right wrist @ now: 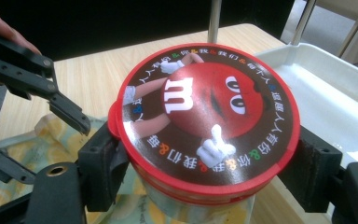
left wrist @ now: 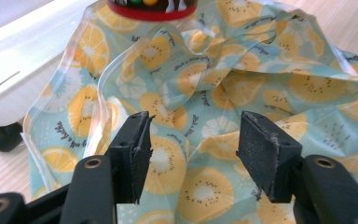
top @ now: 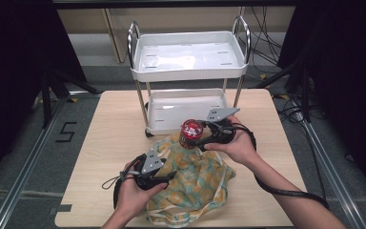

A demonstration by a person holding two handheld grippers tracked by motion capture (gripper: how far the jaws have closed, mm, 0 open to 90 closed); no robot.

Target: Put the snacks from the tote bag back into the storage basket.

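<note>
A pale blue bag (top: 198,183) printed with orange and kiwi slices lies crumpled at the table's front middle. A clear jar with a red M&M's lid (top: 191,131) is held upright over the bag's far edge, and my right gripper (top: 191,137) is shut on it from the right. In the right gripper view the pads press both sides of the lid (right wrist: 205,116), and the gripper's point is (right wrist: 205,161). My left gripper (top: 170,177) sits at the bag's left side. In its own view the left gripper (left wrist: 193,140) stands open just above the bag's fabric (left wrist: 261,79), pressing nothing. The jar's rim (left wrist: 151,9) shows at the top.
A white two-shelf cart (top: 189,74) with chrome posts stands at the table's far middle. Its lower tray (top: 186,125) lies just behind the jar. Bare wooden tabletop (top: 114,124) extends to the left and right of the bag. Cables trail from both grippers.
</note>
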